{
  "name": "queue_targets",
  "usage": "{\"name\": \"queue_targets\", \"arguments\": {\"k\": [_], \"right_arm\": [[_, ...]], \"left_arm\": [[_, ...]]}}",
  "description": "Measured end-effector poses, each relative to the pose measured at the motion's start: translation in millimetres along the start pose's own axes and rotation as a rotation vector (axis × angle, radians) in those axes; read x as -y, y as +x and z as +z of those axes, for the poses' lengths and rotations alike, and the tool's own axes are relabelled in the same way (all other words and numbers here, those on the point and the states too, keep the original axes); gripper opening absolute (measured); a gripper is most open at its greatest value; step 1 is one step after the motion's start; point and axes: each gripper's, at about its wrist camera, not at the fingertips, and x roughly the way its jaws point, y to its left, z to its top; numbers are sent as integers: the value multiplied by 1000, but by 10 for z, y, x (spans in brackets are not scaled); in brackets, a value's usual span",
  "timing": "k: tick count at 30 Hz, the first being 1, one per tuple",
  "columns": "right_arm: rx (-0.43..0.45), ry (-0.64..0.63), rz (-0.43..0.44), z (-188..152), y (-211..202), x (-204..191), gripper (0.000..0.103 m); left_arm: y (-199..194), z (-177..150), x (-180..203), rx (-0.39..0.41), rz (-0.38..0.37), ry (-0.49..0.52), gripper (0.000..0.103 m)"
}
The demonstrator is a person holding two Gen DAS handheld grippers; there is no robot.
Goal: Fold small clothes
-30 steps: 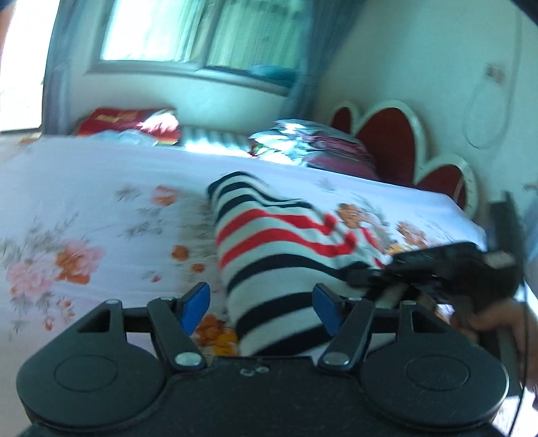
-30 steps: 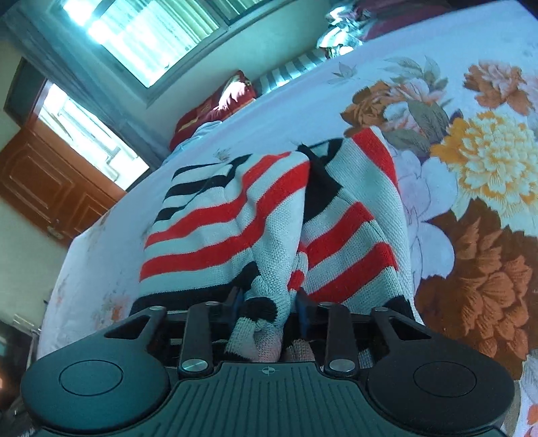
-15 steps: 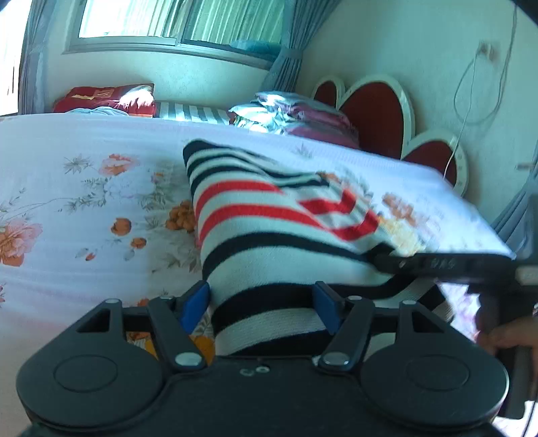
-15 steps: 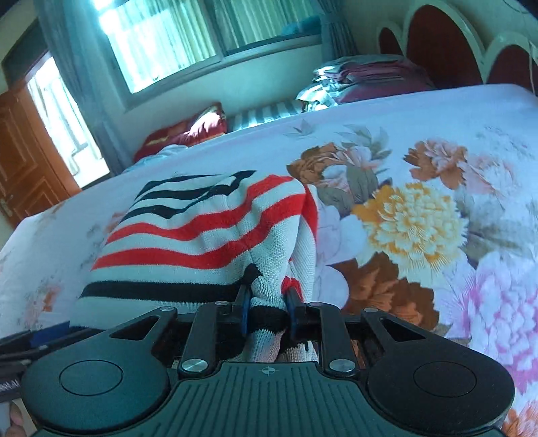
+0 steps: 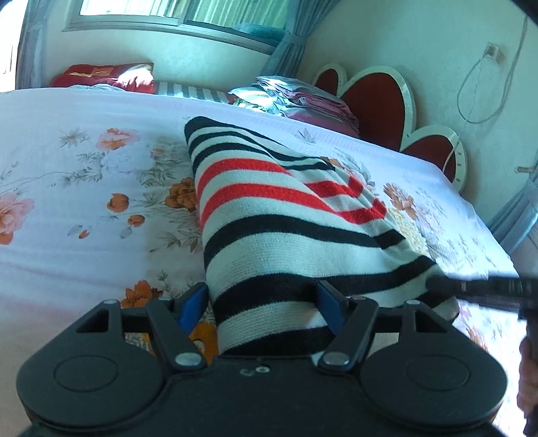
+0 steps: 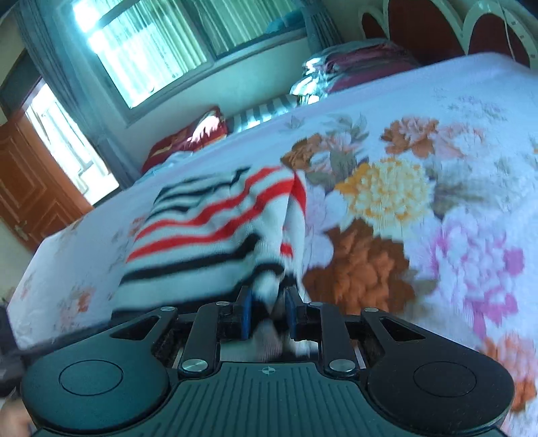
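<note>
Sweater: striped in black, white and red, lying on the bed with its near end raised off the sheet toward the two tools; one side is folded over, so the red stripes meet at an angle.
Bed sheet: white with orange and pink flowers, spread under the sweater.
Left tool: fingers spread wide, one blue pad on each side of the sweater's near edge (the cloth passes between them, not pinched).
Right tool: fingers narrow, clamped on a bunched corner of the sweater; this view is blurred.
Right tool seen from the left: a dark bar touching the sweater's right corner.
Pillows: a stack at the far end of the bed, beside the red heart-shaped headboard.
Red cushion: at the far side of the bed, below the window.
</note>
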Motion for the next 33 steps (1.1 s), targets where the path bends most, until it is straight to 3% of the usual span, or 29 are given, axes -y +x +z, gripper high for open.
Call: {"name": "queue_targets", "arguments": {"k": [3,4,5,12,19,27,33], "right_arm": [[-22,-38,-58,-187,42,-2,20],[-16,-25,-74,-214,34,12,12],[-8,-5,-73,-226,16,40,10],[-43,44,-92,-242,21,133,11],[39,50,-58,30,-185,-6,36],[50,73,-46,434,152,-85,36],[1,100,-54,723,598,-22,36]], "left_arm": [[12,3,-35,-16,-13,0,69],[14,4,-44,-22,-15,-3,69],[16,3,-53,-27,-18,-4,69],[-18,47,-50,-57,-31,-4,66],[-168,272,-79,7,-43,-54,65],[37,534,-96,18,-2,-83,65],[270,652,-173,15,38,-123,63]]}}
